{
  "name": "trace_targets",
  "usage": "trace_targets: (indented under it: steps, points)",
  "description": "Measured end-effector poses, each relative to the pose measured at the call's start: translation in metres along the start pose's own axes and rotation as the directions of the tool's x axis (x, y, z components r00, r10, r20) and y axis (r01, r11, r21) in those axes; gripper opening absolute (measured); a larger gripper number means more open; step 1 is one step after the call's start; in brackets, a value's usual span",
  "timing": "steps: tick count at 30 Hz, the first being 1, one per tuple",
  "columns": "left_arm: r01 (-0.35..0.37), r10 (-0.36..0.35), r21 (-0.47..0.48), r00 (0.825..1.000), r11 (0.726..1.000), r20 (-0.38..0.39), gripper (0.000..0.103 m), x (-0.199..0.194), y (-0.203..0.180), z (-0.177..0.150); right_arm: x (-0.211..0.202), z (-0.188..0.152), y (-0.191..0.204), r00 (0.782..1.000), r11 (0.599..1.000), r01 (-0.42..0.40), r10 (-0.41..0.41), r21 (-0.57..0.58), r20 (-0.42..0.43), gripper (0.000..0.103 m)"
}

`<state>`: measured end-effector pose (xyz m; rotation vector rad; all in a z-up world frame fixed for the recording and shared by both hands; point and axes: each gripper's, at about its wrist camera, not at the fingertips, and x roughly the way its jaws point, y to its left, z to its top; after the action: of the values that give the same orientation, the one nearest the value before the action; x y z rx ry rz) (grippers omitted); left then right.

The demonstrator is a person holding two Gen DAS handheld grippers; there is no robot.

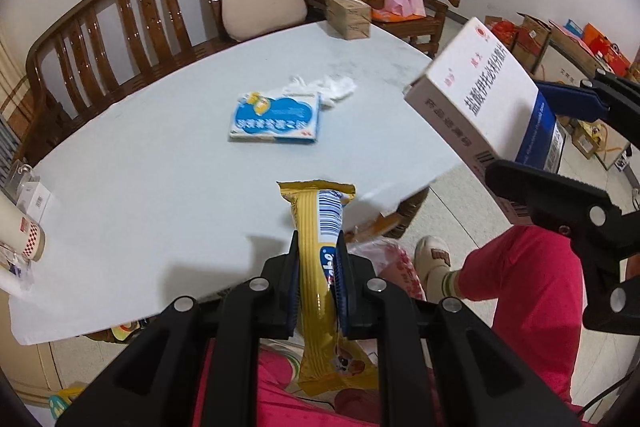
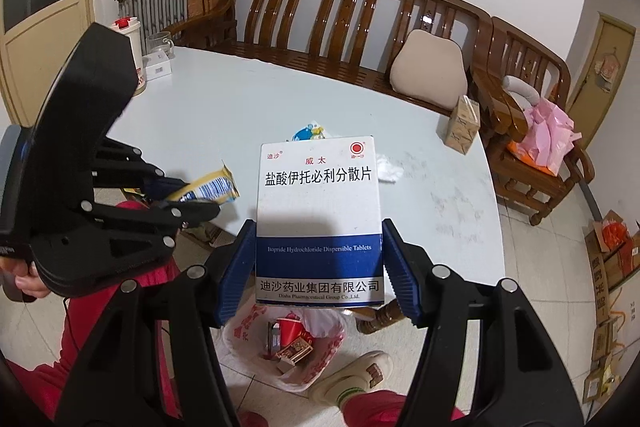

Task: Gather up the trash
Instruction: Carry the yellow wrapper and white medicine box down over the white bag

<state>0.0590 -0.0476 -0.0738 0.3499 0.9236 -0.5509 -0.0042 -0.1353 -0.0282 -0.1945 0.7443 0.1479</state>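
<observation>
Left gripper [image 1: 317,269] clamps yellow wrapper [image 1: 320,227]; blue packet [image 1: 276,119] lies on table [image 1: 140,187].

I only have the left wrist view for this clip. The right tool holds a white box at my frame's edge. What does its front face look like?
Observer: The medicine box is white on top with a dark blue band lower down; the right tool clamps it on both sides.
Operator: Is a trash bag below? I glimpse only plastic.
Observer: Yes, an open plastic bag sits on the floor under the box, with a red paper cup inside.
Operator: What stands at the table's far left?
Observer: A white jar with a red lid, beside a glass mug.
</observation>
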Motion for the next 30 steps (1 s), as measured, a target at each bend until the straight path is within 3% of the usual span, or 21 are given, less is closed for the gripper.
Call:
trace_targets:
  steps: [16, 30]
  points:
    - [0.054, -0.054, 0.000, 0.997, 0.999, -0.051, 0.015, 0.027, -0.034, -0.046, 0.002, -0.048, 0.010, 0.998, 0.999, -0.020, 0.022, 0.044, -0.053, 0.061]
    - [0.092, -0.099, -0.057, 0.985, 0.994, -0.141, 0.015, 0.082, -0.029, -0.071, 0.046, -0.080, 0.008, 0.990, 0.996, -0.031, 0.042, 0.085, -0.132, 0.061]
